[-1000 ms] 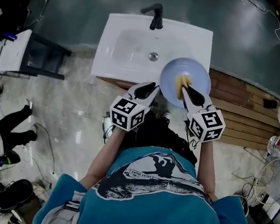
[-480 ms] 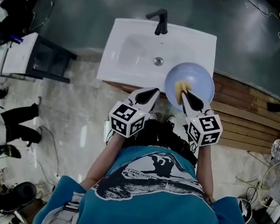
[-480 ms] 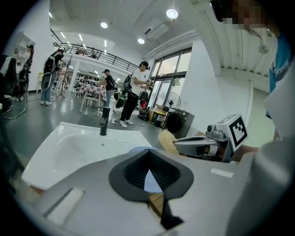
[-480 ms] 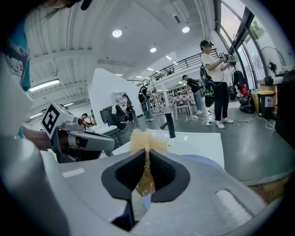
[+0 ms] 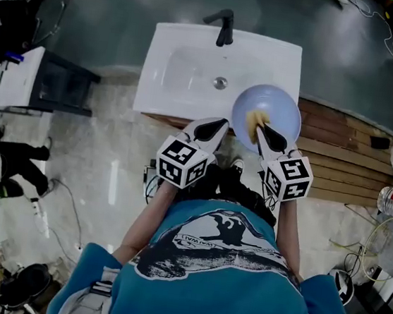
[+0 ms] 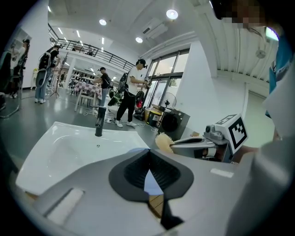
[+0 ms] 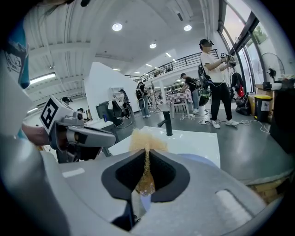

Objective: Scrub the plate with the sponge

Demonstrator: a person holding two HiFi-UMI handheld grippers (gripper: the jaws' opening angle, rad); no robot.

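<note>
Scrub step in hand at sink (image 5: 186, 66), front right corner: right gripper (image 5: 260, 130), jaws clamped on sponge (image 5: 256, 117), sets it mid-plate (image 5: 284, 108). Left gripper (image 5: 221, 125), jaws together, apparently pinching plate's near rim. Next, probably: rub sponge across plate w/ left steadying.

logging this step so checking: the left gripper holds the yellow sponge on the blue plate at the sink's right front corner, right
Not quite: the right gripper holds the yellow sponge on the blue plate at the sink's right front corner. The right gripper view shows the sponge pinched between its jaws; the left gripper is shut on the plate's rim.
</note>
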